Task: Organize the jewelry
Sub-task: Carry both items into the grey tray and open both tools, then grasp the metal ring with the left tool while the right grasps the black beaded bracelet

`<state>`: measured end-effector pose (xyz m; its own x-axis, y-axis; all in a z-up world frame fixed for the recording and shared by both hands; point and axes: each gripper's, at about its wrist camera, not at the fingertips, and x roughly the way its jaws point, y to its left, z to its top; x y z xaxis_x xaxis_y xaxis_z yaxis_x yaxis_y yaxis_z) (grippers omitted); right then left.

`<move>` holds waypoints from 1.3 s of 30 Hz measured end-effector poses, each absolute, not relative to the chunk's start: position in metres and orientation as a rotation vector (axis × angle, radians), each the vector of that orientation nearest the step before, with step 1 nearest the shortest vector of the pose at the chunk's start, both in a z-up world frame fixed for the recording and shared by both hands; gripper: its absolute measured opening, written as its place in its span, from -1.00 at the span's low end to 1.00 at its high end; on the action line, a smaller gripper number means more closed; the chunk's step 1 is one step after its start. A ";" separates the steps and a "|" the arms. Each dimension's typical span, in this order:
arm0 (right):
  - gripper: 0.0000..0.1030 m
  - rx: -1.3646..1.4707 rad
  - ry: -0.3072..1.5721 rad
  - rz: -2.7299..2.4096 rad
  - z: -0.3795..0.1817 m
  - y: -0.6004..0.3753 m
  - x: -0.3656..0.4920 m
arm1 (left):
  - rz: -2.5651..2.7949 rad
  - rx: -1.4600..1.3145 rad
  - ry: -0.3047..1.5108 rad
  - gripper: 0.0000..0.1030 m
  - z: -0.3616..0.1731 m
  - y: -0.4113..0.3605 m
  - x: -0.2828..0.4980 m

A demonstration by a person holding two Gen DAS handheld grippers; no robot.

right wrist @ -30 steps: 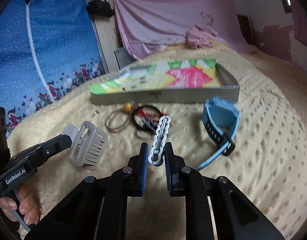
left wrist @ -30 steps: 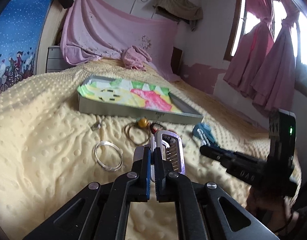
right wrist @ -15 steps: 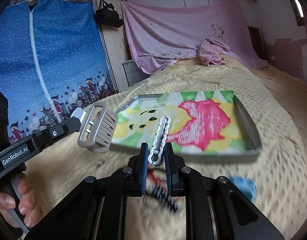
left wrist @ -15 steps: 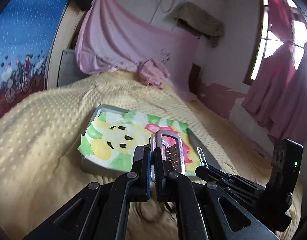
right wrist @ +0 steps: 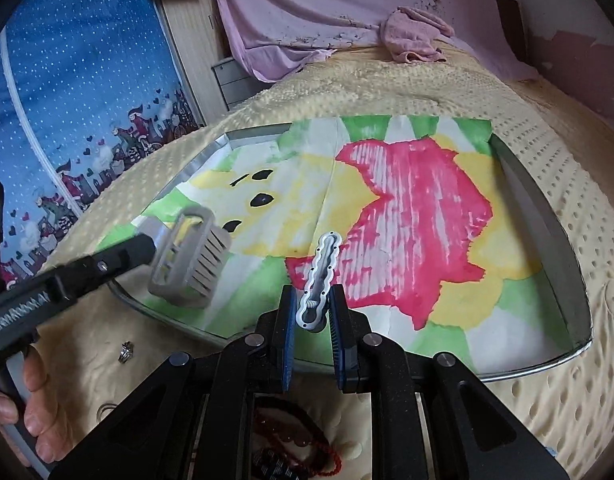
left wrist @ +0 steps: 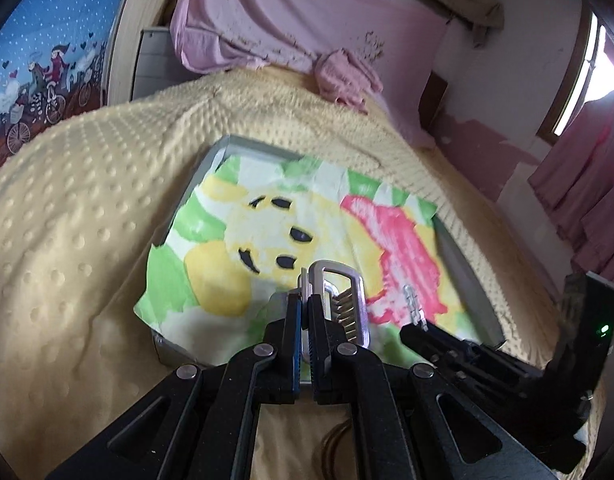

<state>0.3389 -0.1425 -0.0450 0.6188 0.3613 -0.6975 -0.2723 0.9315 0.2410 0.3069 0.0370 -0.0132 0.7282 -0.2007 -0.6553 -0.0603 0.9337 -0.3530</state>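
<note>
The left gripper (left wrist: 306, 312) pinches a grey comb clip (left wrist: 339, 304) and holds it above the near left corner of the tray (right wrist: 547, 224). The right gripper (right wrist: 313, 312) pinches a wavy white hair clip (right wrist: 321, 276) over the near middle of the tray. Before the tray, on the yellow blanket (right wrist: 567, 152), lie a small ring (right wrist: 126, 351) and red beads (right wrist: 303, 440).

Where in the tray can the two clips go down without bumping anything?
The tray holds only its painted paper, so nearly all of it is free: the pink patch ahead of the right tongs and the yellow face by the left tongs. It is crowded on the blanket near the front rim, around the red beads and small ring.
</note>
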 end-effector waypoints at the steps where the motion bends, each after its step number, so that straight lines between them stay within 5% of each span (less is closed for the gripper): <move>1: -0.71 0.111 0.835 0.363 -0.045 -0.142 0.340 | -0.082 -0.375 0.764 -0.92 -0.016 0.038 0.307; 6: -0.66 0.103 0.840 0.358 -0.045 -0.146 0.339 | -0.095 -0.389 0.773 -0.84 -0.020 0.042 0.301; 9: -0.28 0.104 0.804 0.346 -0.041 -0.149 0.328 | -0.091 -0.400 0.749 -0.67 -0.019 0.043 0.291; 11: -0.24 0.104 0.773 0.349 -0.037 -0.152 0.319 | -0.089 -0.404 0.724 -0.43 -0.015 0.044 0.282; 13: -0.17 0.098 0.715 0.343 -0.033 -0.156 0.304 | -0.088 -0.399 0.676 0.14 -0.010 0.044 0.270; 15: -0.04 0.112 0.651 0.333 -0.028 -0.162 0.290 | -0.041 -0.382 0.630 0.50 -0.003 0.044 0.257; 20: 0.18 0.169 0.520 0.306 -0.019 -0.180 0.248 | -0.021 -0.370 0.576 0.51 0.002 0.051 0.226; 25: 0.79 0.173 0.404 0.296 -0.002 -0.190 0.208 | 0.037 -0.305 0.477 0.91 0.007 0.051 0.185; 31: 0.97 0.136 0.323 0.299 0.013 -0.195 0.162 | 0.057 -0.186 0.370 1.00 0.015 0.042 0.135; 39: 0.97 0.114 0.289 0.284 0.016 -0.201 0.109 | 0.038 -0.154 0.306 1.00 0.014 0.038 0.085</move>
